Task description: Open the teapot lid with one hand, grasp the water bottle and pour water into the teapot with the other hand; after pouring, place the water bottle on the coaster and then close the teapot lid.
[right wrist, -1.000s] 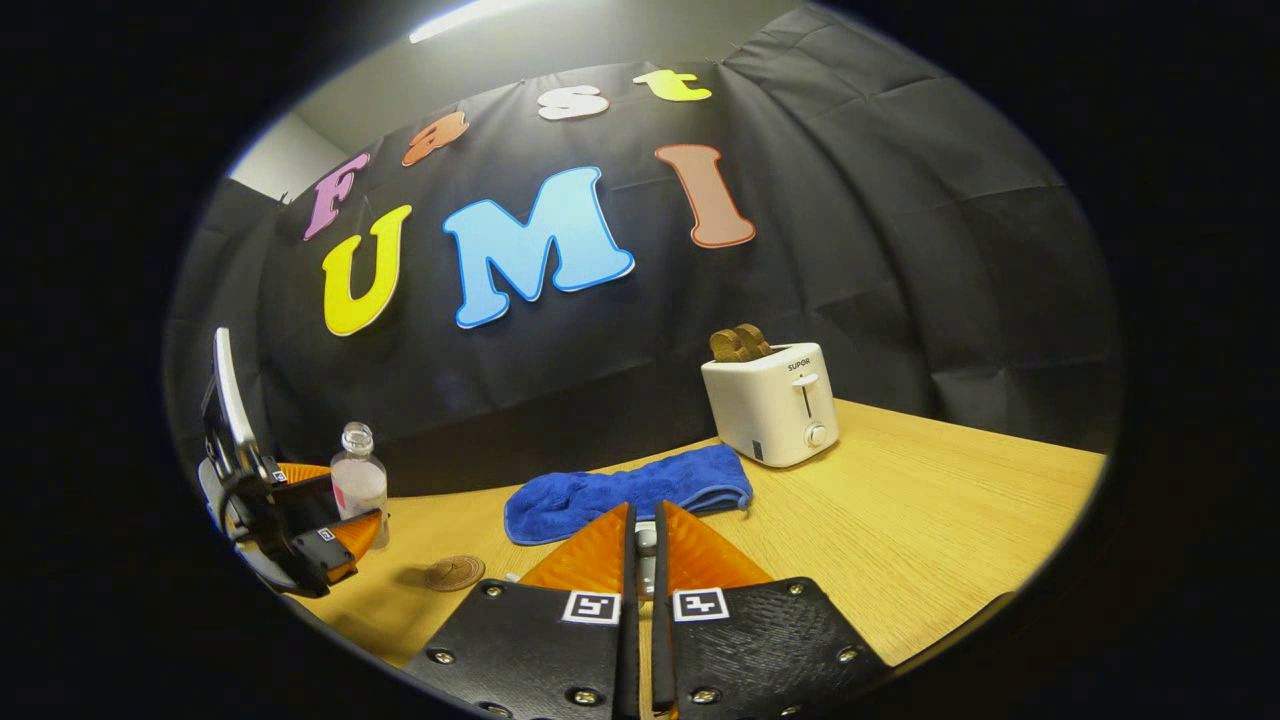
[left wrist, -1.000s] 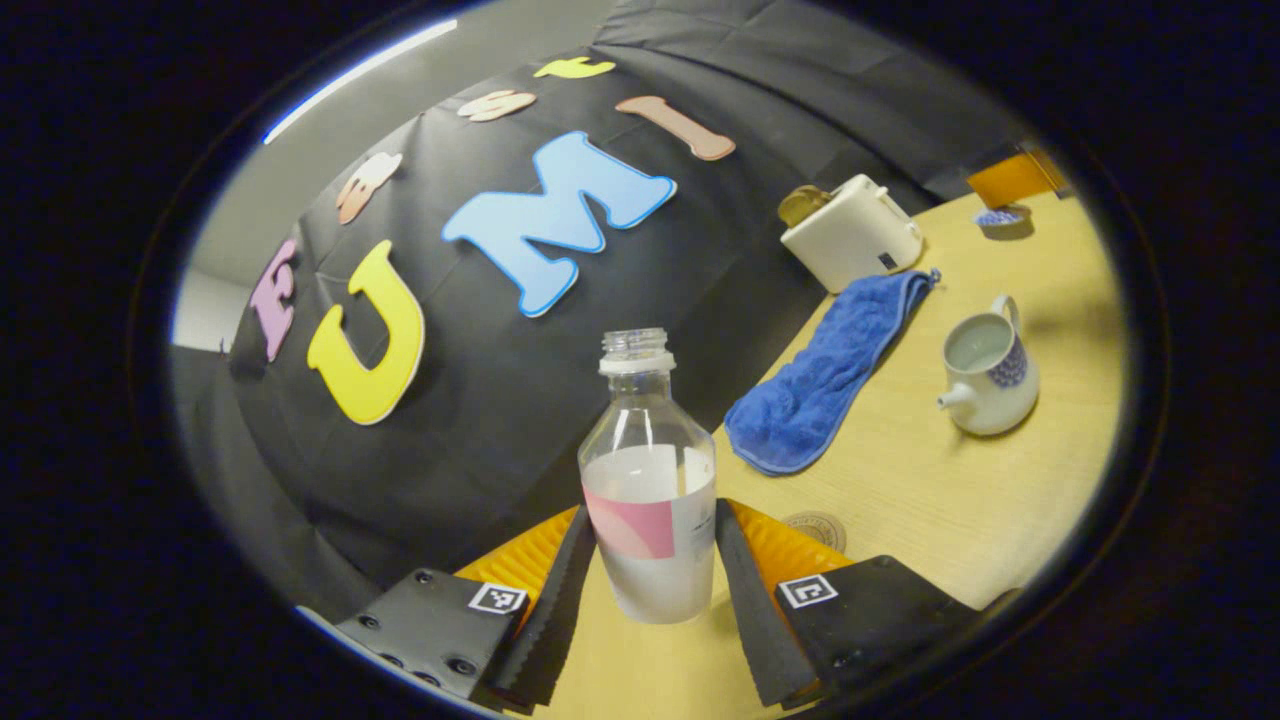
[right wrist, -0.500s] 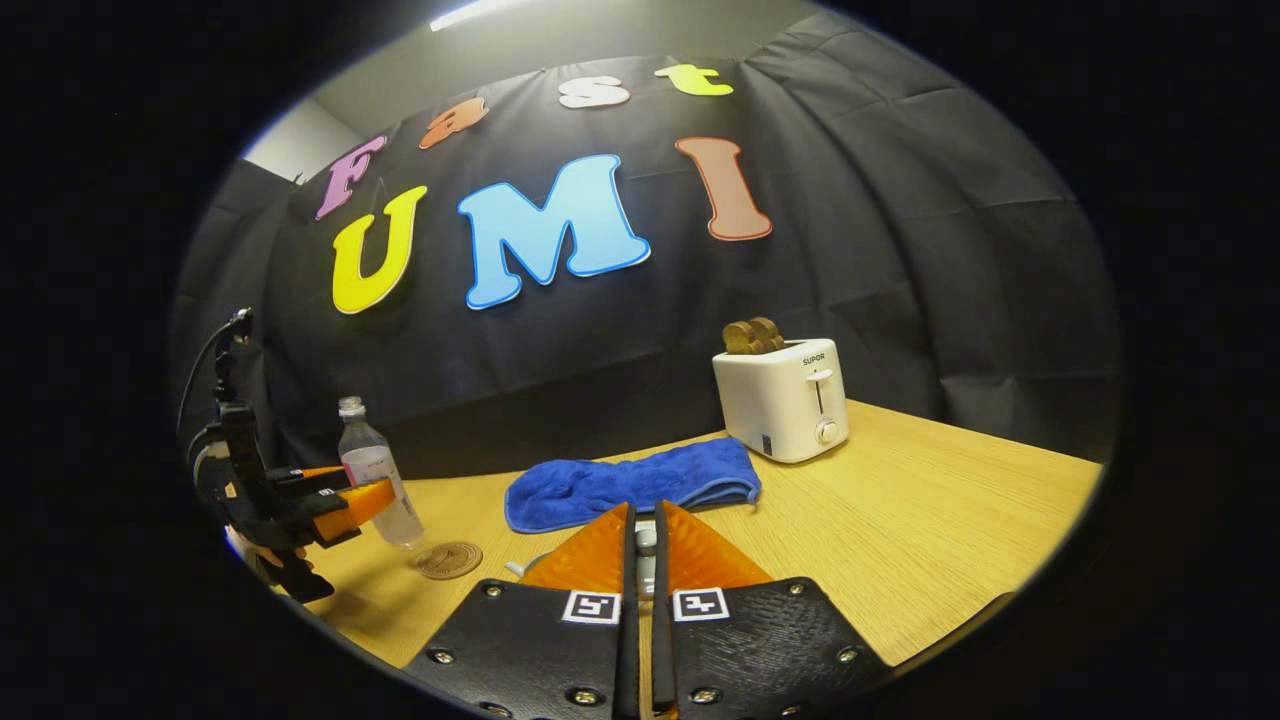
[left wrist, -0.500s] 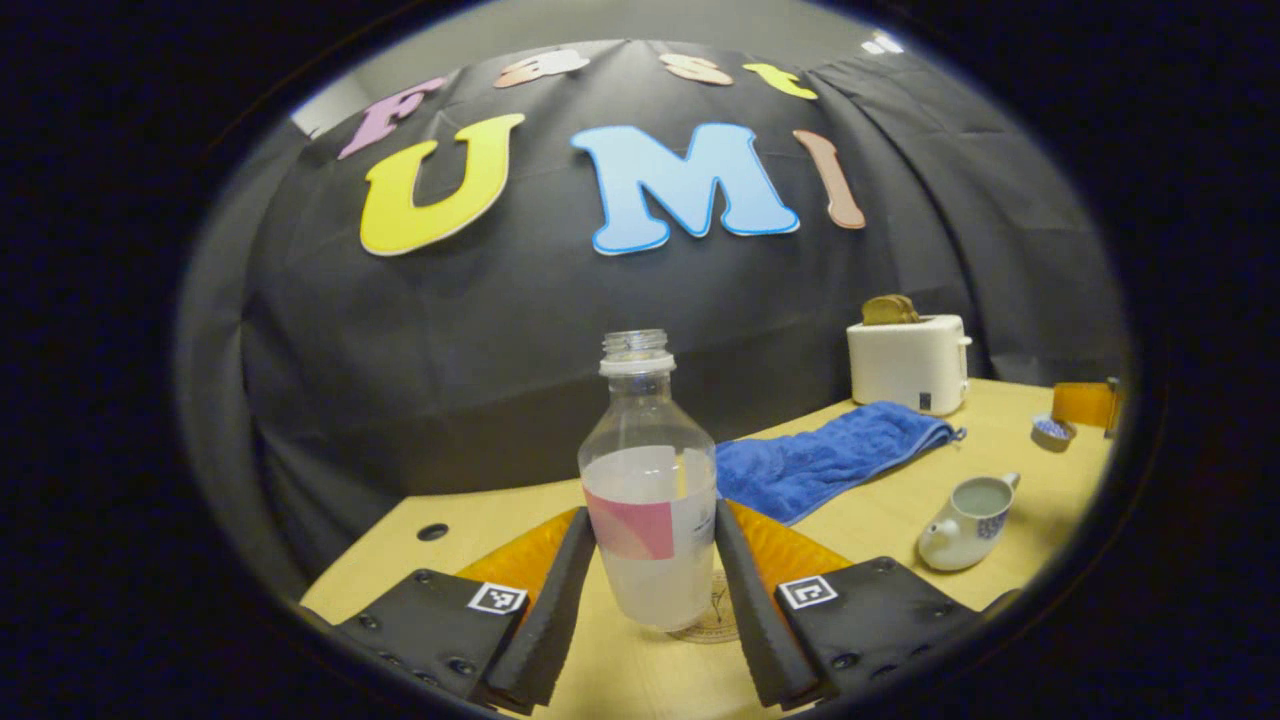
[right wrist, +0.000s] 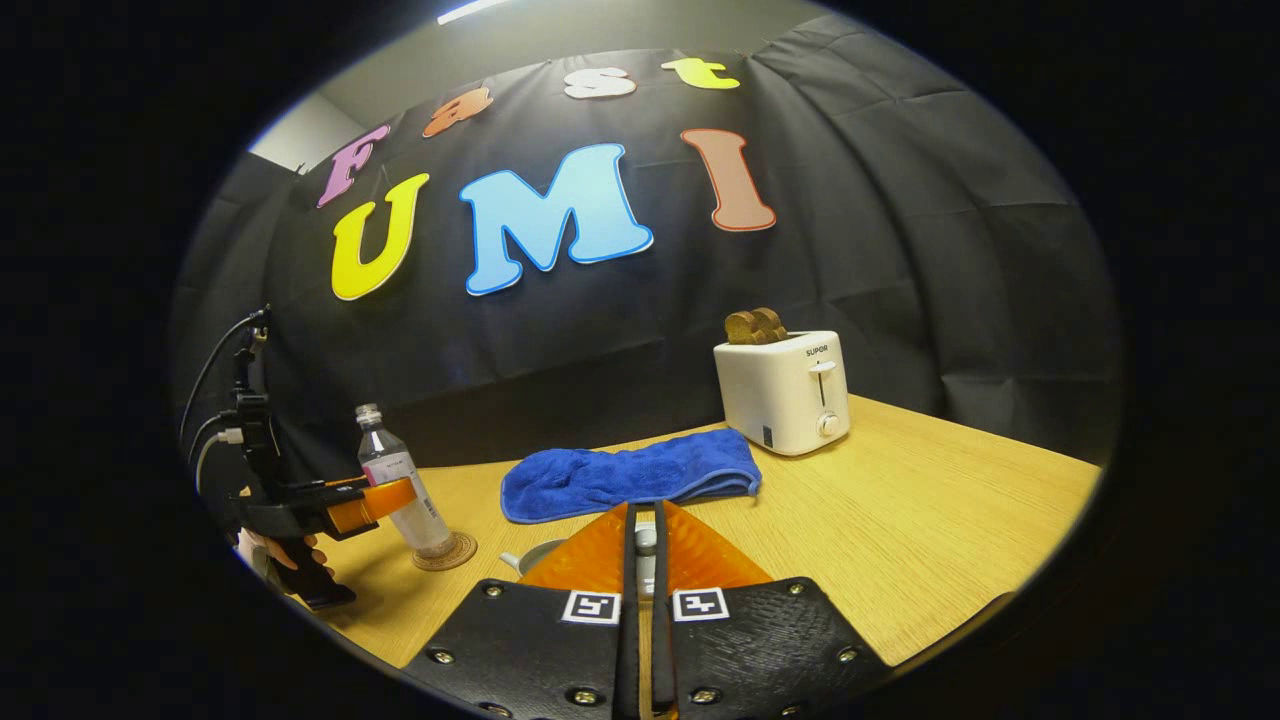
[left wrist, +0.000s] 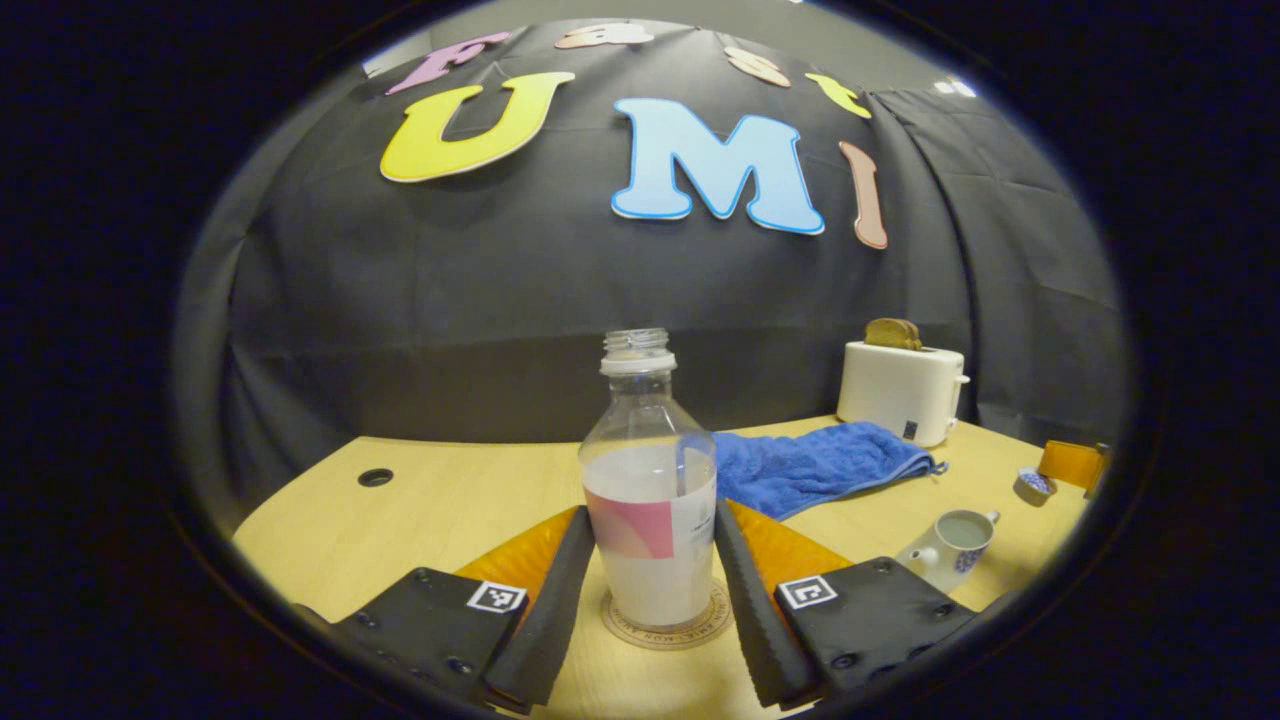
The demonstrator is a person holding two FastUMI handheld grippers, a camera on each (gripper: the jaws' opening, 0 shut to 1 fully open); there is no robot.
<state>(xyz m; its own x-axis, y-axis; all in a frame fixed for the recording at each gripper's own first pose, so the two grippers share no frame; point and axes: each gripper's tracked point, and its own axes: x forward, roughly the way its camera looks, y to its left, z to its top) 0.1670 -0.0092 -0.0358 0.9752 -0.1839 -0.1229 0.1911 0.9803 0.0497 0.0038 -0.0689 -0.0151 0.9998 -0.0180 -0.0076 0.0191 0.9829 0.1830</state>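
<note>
Between our left tongs [left wrist: 650,590] we grip the bottle [left wrist: 650,490], both fingers pressing its sides, its base on the coaster [left wrist: 668,630]. Our right tongs [right wrist: 645,545] are closed on the lid [right wrist: 646,540]. To the right of the left tongs, farther off, stands the open teapot [left wrist: 945,545], then the blue towel [left wrist: 810,465] and toaster [left wrist: 900,390].
</note>
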